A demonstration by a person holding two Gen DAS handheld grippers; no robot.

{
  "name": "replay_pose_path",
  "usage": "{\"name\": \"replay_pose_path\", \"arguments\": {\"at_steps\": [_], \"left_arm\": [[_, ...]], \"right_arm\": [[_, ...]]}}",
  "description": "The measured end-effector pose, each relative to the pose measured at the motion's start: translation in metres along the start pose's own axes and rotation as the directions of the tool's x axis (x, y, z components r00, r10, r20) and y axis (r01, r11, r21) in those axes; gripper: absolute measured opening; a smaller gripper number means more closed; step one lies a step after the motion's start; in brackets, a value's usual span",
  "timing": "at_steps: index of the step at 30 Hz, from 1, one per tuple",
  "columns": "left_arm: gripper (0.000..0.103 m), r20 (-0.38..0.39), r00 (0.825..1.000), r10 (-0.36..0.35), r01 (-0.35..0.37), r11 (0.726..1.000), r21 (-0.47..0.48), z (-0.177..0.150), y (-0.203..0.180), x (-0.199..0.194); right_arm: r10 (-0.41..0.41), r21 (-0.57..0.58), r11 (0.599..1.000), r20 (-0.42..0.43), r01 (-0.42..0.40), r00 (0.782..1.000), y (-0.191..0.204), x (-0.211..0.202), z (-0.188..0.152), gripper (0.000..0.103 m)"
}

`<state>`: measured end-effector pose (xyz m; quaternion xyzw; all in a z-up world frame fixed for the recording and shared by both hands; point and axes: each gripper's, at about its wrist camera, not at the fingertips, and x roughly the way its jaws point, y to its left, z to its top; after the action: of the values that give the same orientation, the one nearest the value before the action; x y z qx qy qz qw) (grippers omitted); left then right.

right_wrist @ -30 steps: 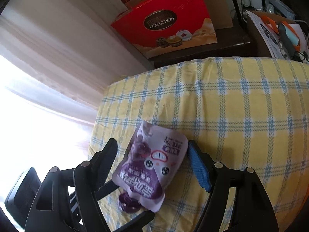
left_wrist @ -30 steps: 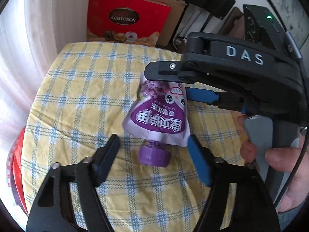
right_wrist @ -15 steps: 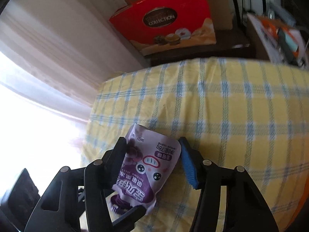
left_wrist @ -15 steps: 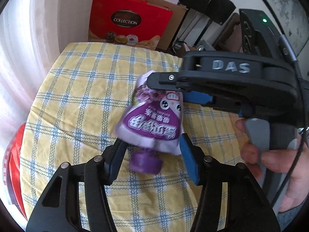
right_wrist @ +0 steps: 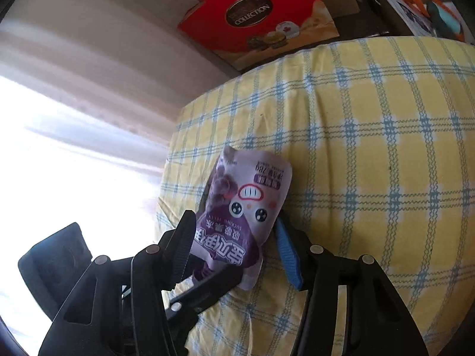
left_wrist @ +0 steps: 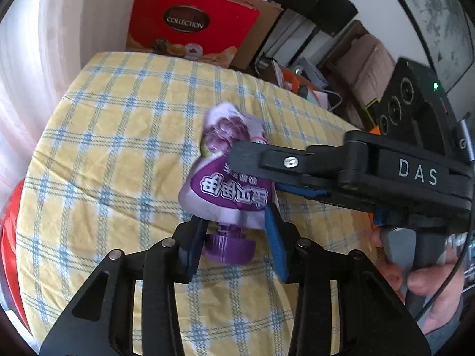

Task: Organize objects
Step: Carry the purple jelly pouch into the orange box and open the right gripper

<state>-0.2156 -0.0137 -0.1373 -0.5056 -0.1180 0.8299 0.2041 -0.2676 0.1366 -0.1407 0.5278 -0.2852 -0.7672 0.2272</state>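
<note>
left gripper [left_wrist: 234, 237]: nearest in the left wrist view, set around the neck of the pouch just above the purple cap [left_wrist: 228, 247]. Its jaws have just been closing, and the spout sits between them. The dark finger meets the spout, but whether the blue pad [left_wrist: 274, 237] presses yet I cannot tell.
why here: my guess is that the rigid spout gives a firmer hold than the soft foil, perhaps to steady the pouch or work the cap.
right gripper [right_wrist: 234, 237]: clamped across the pouch's middle, both pads against its sides. Its jaws have just been closing and now look settled on the pouch.
why so: it appears to be holding the body while the left gripper takes the capped end.
purple pouch [right_wrist: 246, 204]: the task's thing. It is held between the two tools, tilted up off the cloth, cap end near and sealed end far.
pouch print: large white Chinese characters on a purple band, seen inverted. There is a small line of Latin letters too small to read surely, plus grapes and a cartoon face.
right tool's arm [left_wrist: 386, 175]: comes in from the right of the left wrist view, lettered "DAS". A person's hand [left_wrist: 427, 284] is on its grip.
checked tablecloth [left_wrist: 118, 148]: yellow with blue lines, under the pouch.
red gift box [left_wrist: 190, 29]: stands far beyond the table edge. Its dark oval label reads "COLLECTION".
</note>
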Motion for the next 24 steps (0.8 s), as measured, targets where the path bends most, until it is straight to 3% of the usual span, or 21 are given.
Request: {"name": "replay_pose_path", "arguments": {"at_steps": [3, 14, 24], "left_arm": [[0.035, -0.009, 0.999, -0.035, 0.035, 0.999, -0.019, -0.001, -0.001, -0.001], [0.035, 0.037, 0.998, -0.052, 0.051, 0.998, 0.027, -0.01, -0.018, -0.014], [0.036, 0.072, 0.993, -0.094, 0.089, 0.993, 0.075, -0.016, -0.038, -0.04]], "right_arm": [[-0.007, -0.018, 1.0, 0.014, 0.007, 1.0, 0.002, 0.001, -0.006, 0.055], [0.004, -0.04, 0.999, 0.081, -0.001, 0.997, 0.005, -0.008, -0.027, 0.051], [0.0, -0.11, 0.994, 0.145, 0.016, 0.989, 0.02, -0.04, -0.044, 0.051]]}}
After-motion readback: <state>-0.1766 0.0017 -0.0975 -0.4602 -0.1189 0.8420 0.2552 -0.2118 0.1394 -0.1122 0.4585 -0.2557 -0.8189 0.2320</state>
